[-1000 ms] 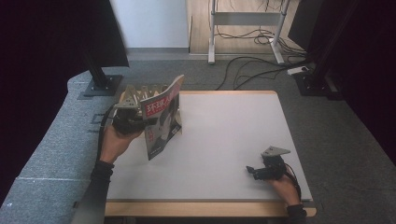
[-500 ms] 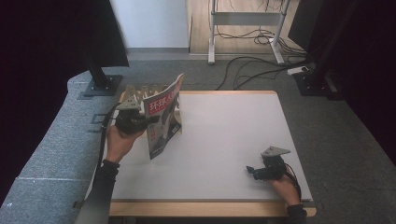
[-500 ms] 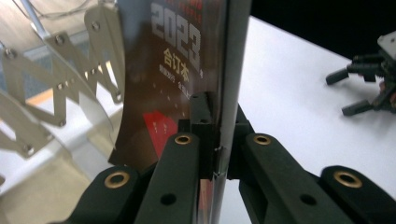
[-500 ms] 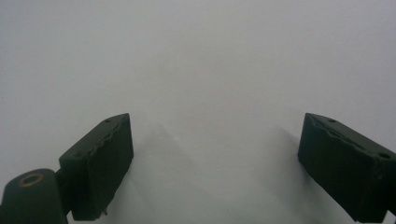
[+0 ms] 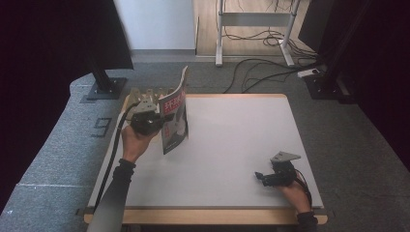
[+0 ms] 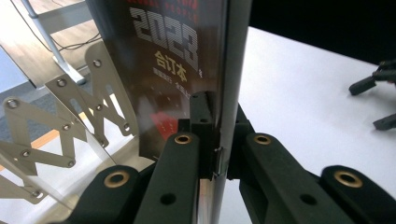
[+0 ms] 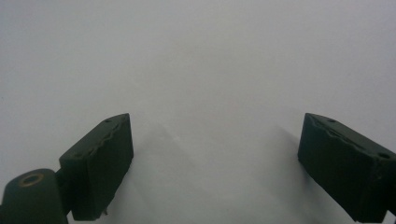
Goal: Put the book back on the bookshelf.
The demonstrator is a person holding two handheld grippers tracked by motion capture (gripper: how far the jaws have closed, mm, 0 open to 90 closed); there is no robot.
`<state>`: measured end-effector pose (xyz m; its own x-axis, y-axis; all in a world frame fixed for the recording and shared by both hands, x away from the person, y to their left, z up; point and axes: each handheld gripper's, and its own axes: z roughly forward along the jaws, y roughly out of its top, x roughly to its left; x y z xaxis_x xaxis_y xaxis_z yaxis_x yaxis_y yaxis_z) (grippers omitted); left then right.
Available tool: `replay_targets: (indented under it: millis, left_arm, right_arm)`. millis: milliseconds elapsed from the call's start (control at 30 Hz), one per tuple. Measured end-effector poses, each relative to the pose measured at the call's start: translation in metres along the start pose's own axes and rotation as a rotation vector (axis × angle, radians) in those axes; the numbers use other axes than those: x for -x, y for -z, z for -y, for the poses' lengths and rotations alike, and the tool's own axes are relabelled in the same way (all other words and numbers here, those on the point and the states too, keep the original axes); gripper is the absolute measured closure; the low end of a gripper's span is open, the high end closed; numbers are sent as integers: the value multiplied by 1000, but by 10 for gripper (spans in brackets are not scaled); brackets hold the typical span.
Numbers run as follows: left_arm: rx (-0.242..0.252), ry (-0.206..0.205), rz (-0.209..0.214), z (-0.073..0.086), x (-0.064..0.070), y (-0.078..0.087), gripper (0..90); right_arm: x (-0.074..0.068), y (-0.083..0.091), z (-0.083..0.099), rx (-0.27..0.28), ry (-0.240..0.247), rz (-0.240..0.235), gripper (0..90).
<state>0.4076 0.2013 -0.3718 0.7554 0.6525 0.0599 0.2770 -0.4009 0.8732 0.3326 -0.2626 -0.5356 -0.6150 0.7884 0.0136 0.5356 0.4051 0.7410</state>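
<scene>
The left tool (image 5: 153, 115) is clamped on the spine edge of a magazine (image 5: 174, 118), holding it upright over the worktop's (image 5: 232, 140) far left corner, just beside a metal rack (image 6: 70, 121) (its slats zigzag). The right tool (image 5: 263, 177) rests near the worktop's front right, jaws spread wide with nothing between them.

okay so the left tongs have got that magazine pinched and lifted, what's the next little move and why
Probably ease the magazine toward the metal rack at the table's far left corner. The left tongs are clamped on its edge, holding it upright beside the rack's slots, while the right tongs rest open and empty.
</scene>
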Motion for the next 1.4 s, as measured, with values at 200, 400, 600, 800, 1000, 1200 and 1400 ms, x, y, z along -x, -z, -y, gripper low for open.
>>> replay_targets:
  millis: [200,400,600,800,1000,1200,1400]
  left_arm:
    - [-28,-34,-24,3,9,-5,862]
    - [-67,-29,2,3,21,-9,710]
    - [-115,-42,34,7,31,-11,590]
    - [-137,-58,31,18,39,-15,548]
    - [-135,-97,-32,15,41,-20,588]
    - [-136,-107,-67,12,34,-27,604]
    - [-133,-118,-59,9,36,-31,594]
  right_arm:
    - [0,0,0,0,-2,1,97]
    - [0,0,0,0,-1,2,97]
    - [0,0,0,-1,-4,2,97]
    - [-1,0,0,0,-4,2,98]
    - [0,0,0,-2,-4,1,98]
    - [0,0,0,-1,-2,0,98]
    - [0,0,0,0,-1,0,98]
